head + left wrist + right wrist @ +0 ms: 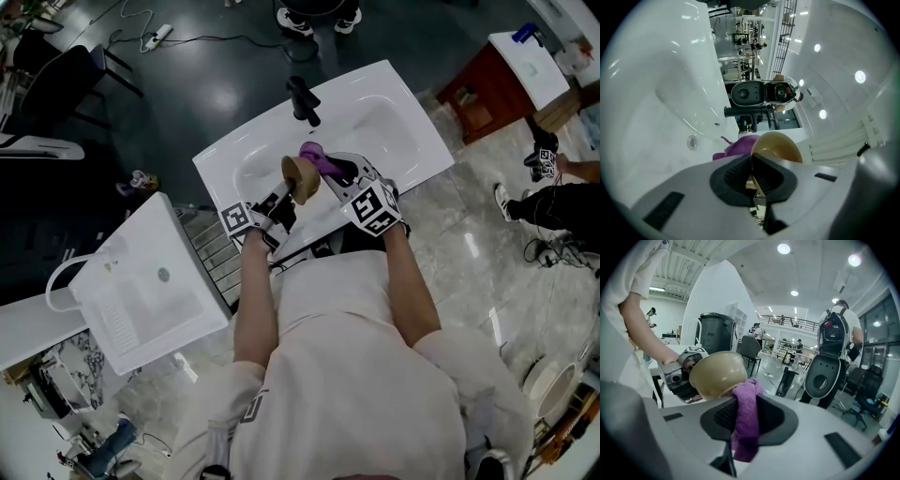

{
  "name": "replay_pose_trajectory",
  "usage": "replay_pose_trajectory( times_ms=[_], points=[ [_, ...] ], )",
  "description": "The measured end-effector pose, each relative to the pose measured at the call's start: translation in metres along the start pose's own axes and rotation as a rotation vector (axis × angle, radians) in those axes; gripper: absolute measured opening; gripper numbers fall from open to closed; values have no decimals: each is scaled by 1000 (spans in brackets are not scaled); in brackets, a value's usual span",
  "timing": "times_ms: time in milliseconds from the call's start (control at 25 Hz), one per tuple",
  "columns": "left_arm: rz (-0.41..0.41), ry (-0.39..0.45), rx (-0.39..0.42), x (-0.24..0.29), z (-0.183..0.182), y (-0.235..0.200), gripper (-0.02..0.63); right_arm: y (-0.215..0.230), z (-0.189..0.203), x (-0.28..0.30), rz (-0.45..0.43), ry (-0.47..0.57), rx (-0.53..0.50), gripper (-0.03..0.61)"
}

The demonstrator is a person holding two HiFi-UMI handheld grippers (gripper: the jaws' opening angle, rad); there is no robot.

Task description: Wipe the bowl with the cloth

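Tan bowl (pixel 300 178) tipped sideways, rim pinched by left gripper (pixel 288 196). Purple cloth (pixel 317 157) bunched against its outer wall, clamped in right gripper (pixel 337 170).

head view dim and soft; ceiling lights (pixel 783 248) glare elsewhere, edges bent and vignetted black.

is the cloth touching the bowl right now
Touching. The right gripper view shows the top of the cloth pressed against the outer wall of the bowl, with no gap between them.
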State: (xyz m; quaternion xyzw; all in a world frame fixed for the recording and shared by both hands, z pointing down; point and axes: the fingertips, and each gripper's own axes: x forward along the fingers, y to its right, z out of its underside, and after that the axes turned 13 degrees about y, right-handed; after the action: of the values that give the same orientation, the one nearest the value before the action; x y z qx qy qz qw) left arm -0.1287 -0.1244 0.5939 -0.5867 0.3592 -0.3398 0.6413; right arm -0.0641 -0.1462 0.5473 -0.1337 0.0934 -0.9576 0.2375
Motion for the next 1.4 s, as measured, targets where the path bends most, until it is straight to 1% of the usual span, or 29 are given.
replay_pose_trajectory(
  times_ms=[120,240,400,560,800,920,960,1000,1040,1080,1120,1160,1320,1400],
  points=[
    [-27,52,-12,-2,-9,-8,20,-9,4,0,-39,-8,6,91],
    [-19,96,-48,-3,-15,-7,20,-22,7,2,-86,-25,2,91],
    [13,100,-53,-3,-16,-2,18,-39,15,4,-150,-64,-30,91],
    [55,46,-55,1,-5,9,18,-42,20,4,-158,-89,-41,91],
    [88,-90,25,7,18,22,18,-25,20,0,-90,-72,8,91],
    [86,-141,43,5,28,21,18,-17,18,-4,-67,-54,32,91],
    [73,-158,64,4,30,18,18,-16,18,-4,-63,-56,32,91],
    [40,-179,112,2,30,12,20,-15,19,-4,-62,-63,25,91],
    [-19,-203,194,-2,27,2,21,-15,22,-4,-63,-76,13,91],
    [-94,-226,293,-8,20,-9,25,-16,26,-5,-65,-94,-1,91],
    [-153,-240,370,-12,15,-18,23,-16,29,-5,-66,-111,-13,91],
    [-177,-246,404,-14,12,-21,23,-16,32,-6,-62,-123,-20,91],
    [-203,-256,430,-14,11,-24,23,-14,32,-5,-43,-129,-30,91],
    [-233,-249,438,-17,8,-30,23,-11,31,-6,-29,-122,-28,91]
  ],
)
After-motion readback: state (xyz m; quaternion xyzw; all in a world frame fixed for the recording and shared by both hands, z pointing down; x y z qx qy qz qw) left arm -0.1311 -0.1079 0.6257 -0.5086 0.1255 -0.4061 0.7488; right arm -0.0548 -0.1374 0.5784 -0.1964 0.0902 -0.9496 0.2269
